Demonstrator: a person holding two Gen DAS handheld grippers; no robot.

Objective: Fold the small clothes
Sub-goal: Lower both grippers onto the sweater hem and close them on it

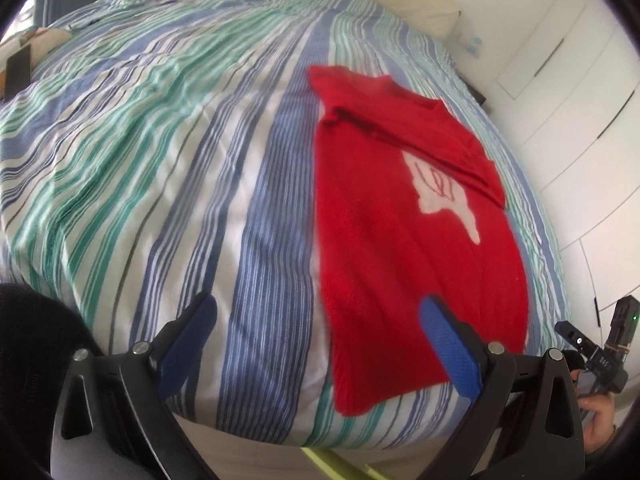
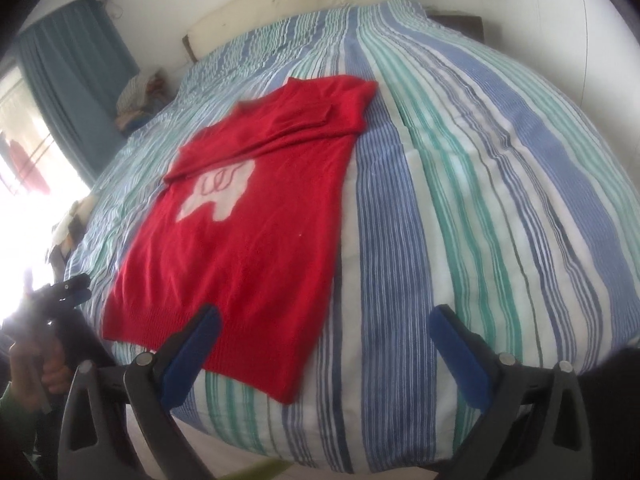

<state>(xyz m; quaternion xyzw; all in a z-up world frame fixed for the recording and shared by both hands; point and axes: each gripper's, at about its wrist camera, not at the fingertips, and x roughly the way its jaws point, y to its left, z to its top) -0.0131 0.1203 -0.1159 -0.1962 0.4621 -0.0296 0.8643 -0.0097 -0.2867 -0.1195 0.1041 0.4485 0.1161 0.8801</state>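
A small red knit sweater (image 1: 404, 240) with a white motif lies flat on the striped bedspread (image 1: 180, 140), hem toward me, both sleeves folded across the chest. It also shows in the right wrist view (image 2: 248, 220). My left gripper (image 1: 320, 316) is open and empty, hovering over the bed's near edge at the sweater's left hem corner. My right gripper (image 2: 326, 324) is open and empty, hovering over the near edge at the sweater's right hem corner. The right gripper is also seen at the far right of the left wrist view (image 1: 592, 344).
The bedspread (image 2: 480, 160) covers the whole bed. A cream headboard (image 2: 304, 0) stands at the far end. White wardrobe doors (image 1: 580, 100) stand to the right of the bed. A blue curtain (image 2: 68, 80) and a pile of clothes (image 2: 140, 100) are at the left.
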